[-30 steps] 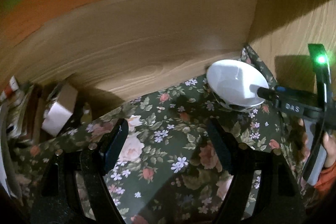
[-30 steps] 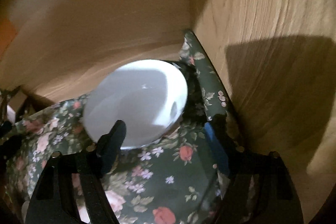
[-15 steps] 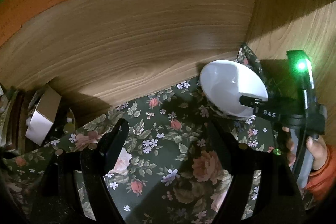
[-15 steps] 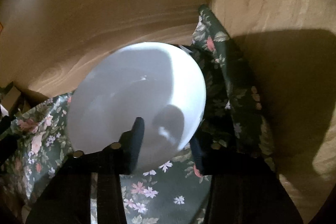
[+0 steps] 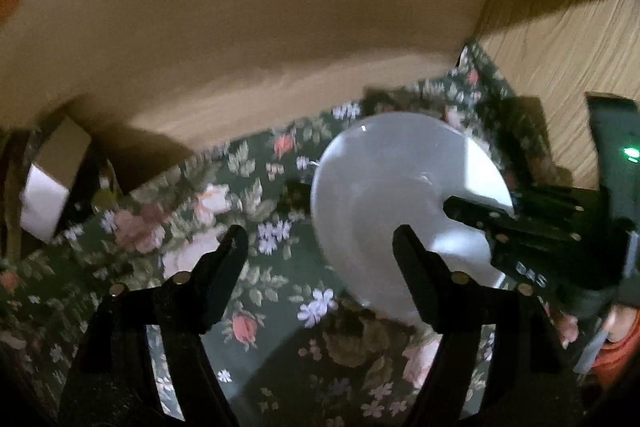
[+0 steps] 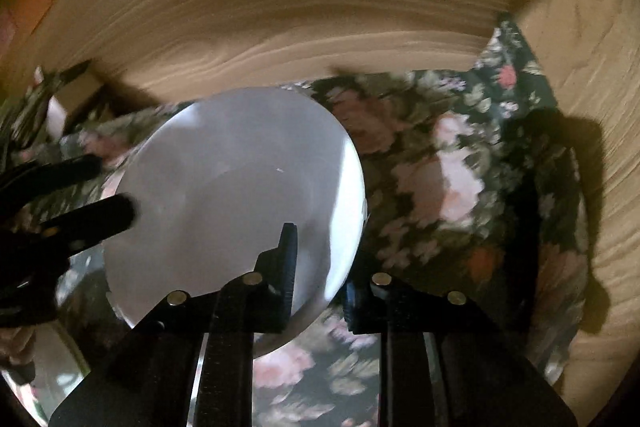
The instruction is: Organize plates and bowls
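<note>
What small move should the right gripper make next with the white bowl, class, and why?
Probably carry it on toward the left gripper, which waits open over the floral cloth: the right gripper is clamped on the white bowl rim, and the bowl appears lifted and tilted.

A: My right-wrist feed: right gripper [image 6: 320,267] is clamped on the rim of the white bowl [image 6: 224,187]. One finger sits inside the bowl, the other outside, under the rim.

B: Bowl position?

A: Ahead and left of the fingertips, tilted. Can't tell whether it touches the floral cloth [image 6: 460,167]. The feed is blurred.

B: Other tool?

A: Left gripper [image 6: 92,187] comes in from my far left with its fingers spread. One finger [image 6: 104,217] overlaps the bowl's left edge; contact unclear.

B: Surroundings?

A: Wood panels [image 6: 300,7] ahead and to the right, meeting in a corner.
</note>
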`<state>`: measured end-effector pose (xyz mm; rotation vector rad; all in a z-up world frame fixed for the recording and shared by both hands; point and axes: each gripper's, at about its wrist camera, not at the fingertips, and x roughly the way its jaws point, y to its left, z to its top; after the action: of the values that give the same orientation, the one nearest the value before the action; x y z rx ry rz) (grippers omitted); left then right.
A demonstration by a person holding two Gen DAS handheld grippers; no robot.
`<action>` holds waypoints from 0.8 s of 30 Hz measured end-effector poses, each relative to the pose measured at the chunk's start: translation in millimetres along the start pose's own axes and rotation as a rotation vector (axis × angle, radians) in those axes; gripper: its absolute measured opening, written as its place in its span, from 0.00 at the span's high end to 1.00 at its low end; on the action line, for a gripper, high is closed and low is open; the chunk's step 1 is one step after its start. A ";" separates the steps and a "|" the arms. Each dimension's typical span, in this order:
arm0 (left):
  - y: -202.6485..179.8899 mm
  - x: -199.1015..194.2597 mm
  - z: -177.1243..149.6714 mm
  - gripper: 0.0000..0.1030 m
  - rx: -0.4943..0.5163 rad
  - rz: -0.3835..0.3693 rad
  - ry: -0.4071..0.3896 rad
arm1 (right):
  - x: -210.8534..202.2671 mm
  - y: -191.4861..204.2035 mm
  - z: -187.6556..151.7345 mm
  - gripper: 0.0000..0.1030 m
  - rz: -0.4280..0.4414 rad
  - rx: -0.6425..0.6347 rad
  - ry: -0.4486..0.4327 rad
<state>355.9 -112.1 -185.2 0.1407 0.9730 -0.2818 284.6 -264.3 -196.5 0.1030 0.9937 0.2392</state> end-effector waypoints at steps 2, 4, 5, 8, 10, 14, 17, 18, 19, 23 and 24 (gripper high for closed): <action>0.1 5.4 -4.2 0.38 -0.002 -0.003 0.029 | -3.6 6.9 -6.6 0.83 0.013 -0.012 0.007; -1.2 10.4 -8.5 0.43 -0.002 -0.010 0.054 | -8.1 10.4 -12.1 0.83 0.023 -0.018 0.010; -2.1 11.9 -9.9 0.47 0.001 -0.010 0.063 | -9.9 12.4 -14.4 0.83 0.027 -0.016 0.013; -4.7 17.8 -13.1 0.57 0.006 -0.010 0.090 | -9.1 14.8 -15.4 0.83 0.027 0.001 0.017; -6.0 20.7 -15.2 0.62 0.008 -0.018 0.109 | -12.5 11.1 -13.9 0.81 0.044 0.025 0.024; -9.3 23.4 -15.8 0.68 0.023 -0.014 0.109 | -18.5 -14.1 -18.2 0.72 0.077 0.073 0.028; -9.0 25.9 -16.3 0.75 0.030 -0.010 0.106 | -14.9 -14.4 -19.1 0.72 0.082 0.081 0.032; -8.1 28.2 -15.9 0.77 0.027 -0.009 0.110 | -8.3 -8.7 -16.7 0.72 0.084 0.084 0.034; -7.1 30.5 -16.1 0.79 0.023 -0.010 0.116 | -5.7 -7.1 -17.4 0.72 0.088 0.088 0.036; -7.8 31.2 -14.8 0.81 0.022 -0.013 0.109 | -1.5 -1.9 -16.4 0.75 0.095 0.086 0.024; -7.4 29.3 -15.6 0.81 0.025 -0.011 0.107 | -1.0 -0.4 -16.5 0.75 0.086 0.087 0.022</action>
<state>356.8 -120.4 -218.2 0.1750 1.0772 -0.2990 270.3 -265.3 -204.8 0.2229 1.0226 0.2762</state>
